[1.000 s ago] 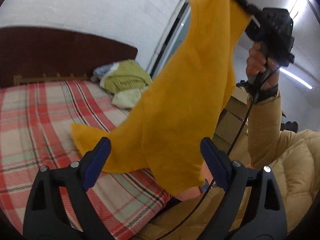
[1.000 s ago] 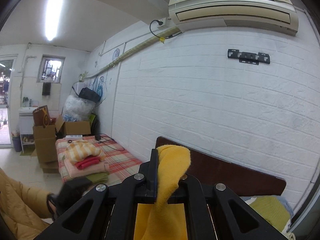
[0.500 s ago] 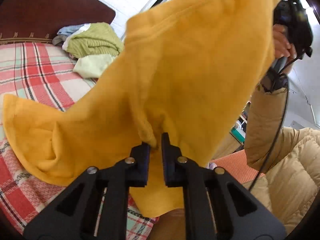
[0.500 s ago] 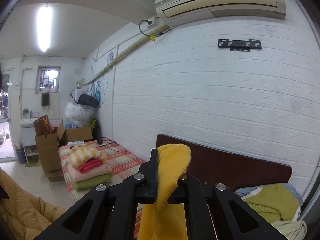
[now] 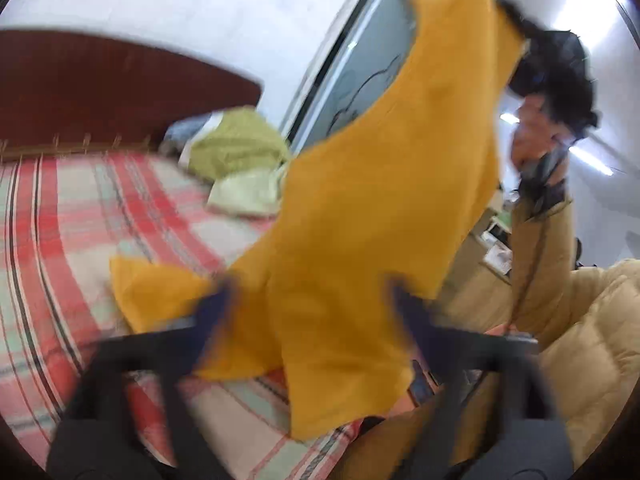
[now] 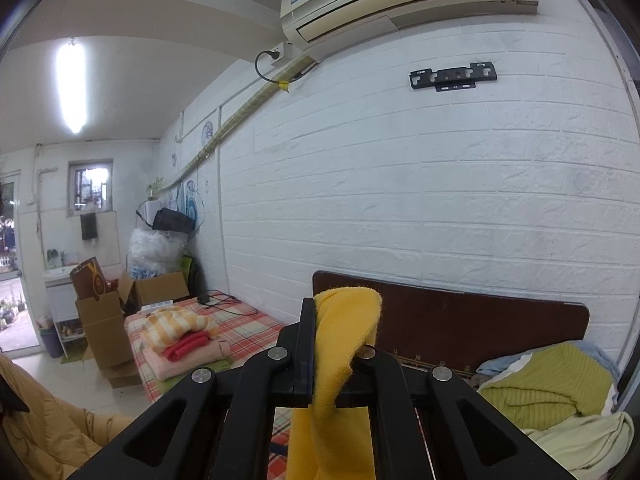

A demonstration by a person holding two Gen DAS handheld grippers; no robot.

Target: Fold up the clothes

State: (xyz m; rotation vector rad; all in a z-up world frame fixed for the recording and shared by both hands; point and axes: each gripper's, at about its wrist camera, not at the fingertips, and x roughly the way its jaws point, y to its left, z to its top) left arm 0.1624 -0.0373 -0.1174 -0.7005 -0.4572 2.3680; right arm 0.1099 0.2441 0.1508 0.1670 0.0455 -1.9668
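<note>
A yellow garment [image 5: 372, 216] hangs in the air over the plaid bed [image 5: 60, 232], its lower end trailing on the cover. My right gripper [image 5: 508, 8] holds its top corner high up; in the right wrist view it is shut [image 6: 324, 320] on a fold of the yellow cloth [image 6: 344, 344]. My left gripper [image 5: 312, 300] is open and blurred by motion, its blue-padded fingers [image 5: 216, 304] spread either side of the garment's lower part, not holding it.
A heap of green and pale clothes [image 5: 240, 160] lies by the dark wooden headboard [image 5: 100, 84]. A stack of folded clothes [image 6: 184, 344] sits at the bed's far end, with cardboard boxes [image 6: 104, 320] beside it. The person's tan jacket [image 5: 584, 340] is at right.
My left gripper was shut on the garment half a second ago; it has opened, let go and drawn back. The right gripper still holds the cloth high.
</note>
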